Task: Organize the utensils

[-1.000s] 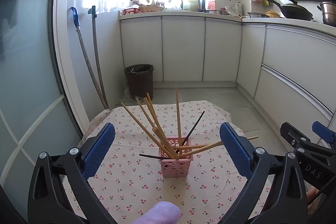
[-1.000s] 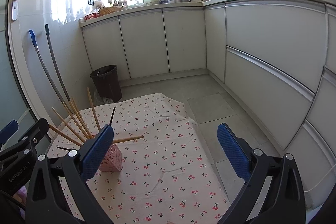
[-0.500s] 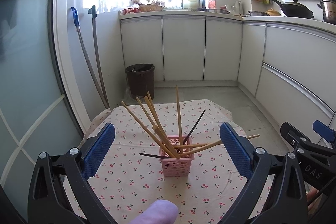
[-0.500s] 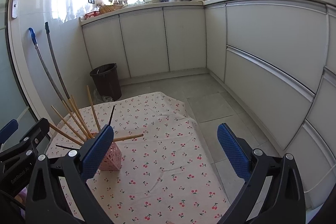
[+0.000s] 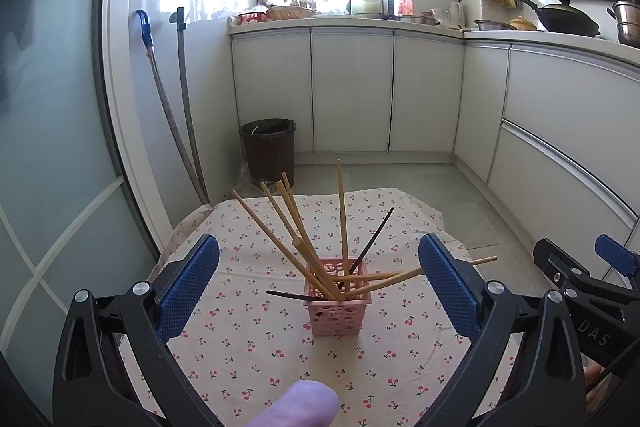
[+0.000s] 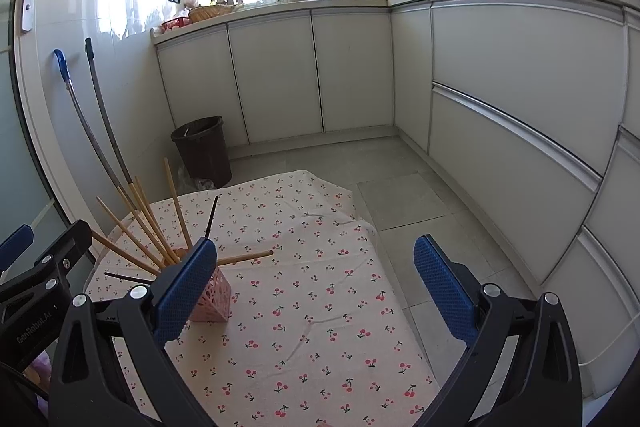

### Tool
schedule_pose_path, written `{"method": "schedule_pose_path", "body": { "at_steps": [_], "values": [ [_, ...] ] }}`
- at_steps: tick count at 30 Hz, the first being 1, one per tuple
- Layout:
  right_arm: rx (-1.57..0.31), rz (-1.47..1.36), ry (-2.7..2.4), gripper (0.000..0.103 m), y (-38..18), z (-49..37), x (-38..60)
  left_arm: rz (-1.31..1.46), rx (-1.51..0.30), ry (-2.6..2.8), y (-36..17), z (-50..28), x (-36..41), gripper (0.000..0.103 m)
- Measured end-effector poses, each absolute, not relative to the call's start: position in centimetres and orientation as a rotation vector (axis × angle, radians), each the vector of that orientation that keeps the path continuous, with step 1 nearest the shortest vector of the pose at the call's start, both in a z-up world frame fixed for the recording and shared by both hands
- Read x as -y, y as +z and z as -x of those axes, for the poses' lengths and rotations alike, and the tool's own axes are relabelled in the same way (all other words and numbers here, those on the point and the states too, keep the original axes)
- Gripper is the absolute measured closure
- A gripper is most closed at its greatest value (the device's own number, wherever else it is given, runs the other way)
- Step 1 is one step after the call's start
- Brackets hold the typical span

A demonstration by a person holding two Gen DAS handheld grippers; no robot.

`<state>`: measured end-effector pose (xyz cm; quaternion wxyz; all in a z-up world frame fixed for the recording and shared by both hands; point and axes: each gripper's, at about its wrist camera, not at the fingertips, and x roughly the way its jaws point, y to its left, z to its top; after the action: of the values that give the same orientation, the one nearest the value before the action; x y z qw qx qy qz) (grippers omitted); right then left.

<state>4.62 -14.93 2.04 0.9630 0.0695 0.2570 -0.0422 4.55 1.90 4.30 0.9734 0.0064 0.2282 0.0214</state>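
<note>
A pink perforated holder (image 5: pixel 338 311) stands on a cherry-print cloth (image 5: pixel 248 343). Several wooden chopsticks (image 5: pixel 296 239) and two black ones (image 5: pixel 370 241) stick out of it at different angles. My left gripper (image 5: pixel 320 287) is open and empty, its jaws wide on either side of the holder and nearer the camera. My right gripper (image 6: pixel 316 287) is open and empty above the cloth (image 6: pixel 320 327), to the right of the holder (image 6: pixel 212 301), whose left part its left pad hides. The right gripper's body also shows at the right edge of the left wrist view (image 5: pixel 580 287).
A dark bin (image 5: pixel 268 151) stands past the cloth by white cabinets (image 5: pixel 352 91). Two long handles (image 5: pixel 176 115) lean on the left wall beside a glass door (image 5: pixel 48 147). Grey tiled floor (image 6: pixel 400 199) lies right of the cloth. A fingertip (image 5: pixel 300 405) shows at the bottom.
</note>
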Motion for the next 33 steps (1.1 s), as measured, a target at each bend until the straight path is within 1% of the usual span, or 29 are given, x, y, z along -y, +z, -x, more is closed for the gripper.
{"method": "schedule_pose_path", "body": {
  "at_steps": [33],
  "values": [
    [-0.538,-0.138,-0.086,0.007,1.51,-4.76,14.64,-0.015,-0.482,0.055,3.65,-5.1,-1.71,0.007]
  ]
}}
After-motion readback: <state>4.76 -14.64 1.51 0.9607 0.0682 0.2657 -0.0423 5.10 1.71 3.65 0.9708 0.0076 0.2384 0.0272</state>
